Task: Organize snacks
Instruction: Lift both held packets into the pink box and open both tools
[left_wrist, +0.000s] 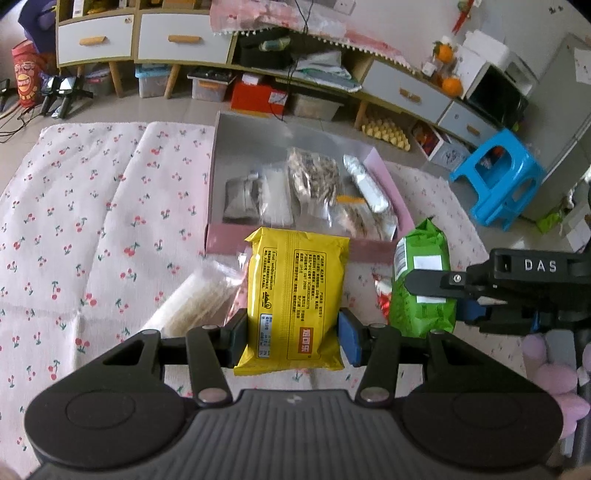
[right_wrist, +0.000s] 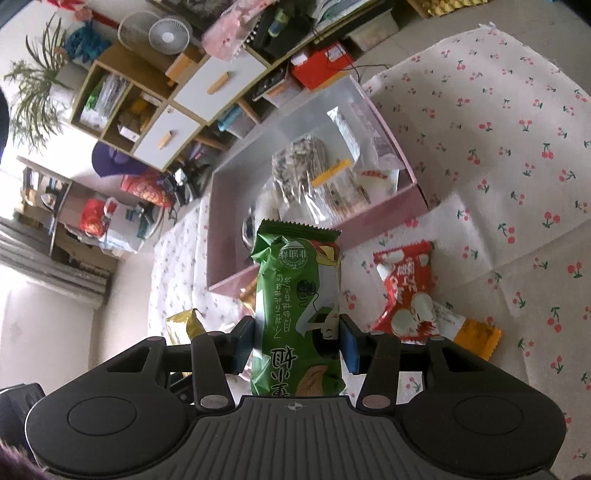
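Two snack packets are gripped: the yellow packet (left_wrist: 293, 299) pinched in the left gripper (left_wrist: 293, 334), the green packet (right_wrist: 297, 314) in the right gripper (right_wrist: 297, 345), both just short of the pink box (left_wrist: 218, 177) on the cherry-print cloth (left_wrist: 92, 221).

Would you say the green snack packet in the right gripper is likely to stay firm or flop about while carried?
The green snack packet looks puffy and crinkled, so probably light and squashy. Its glossy film may slip between the right gripper pads. Its free upper end could sway.
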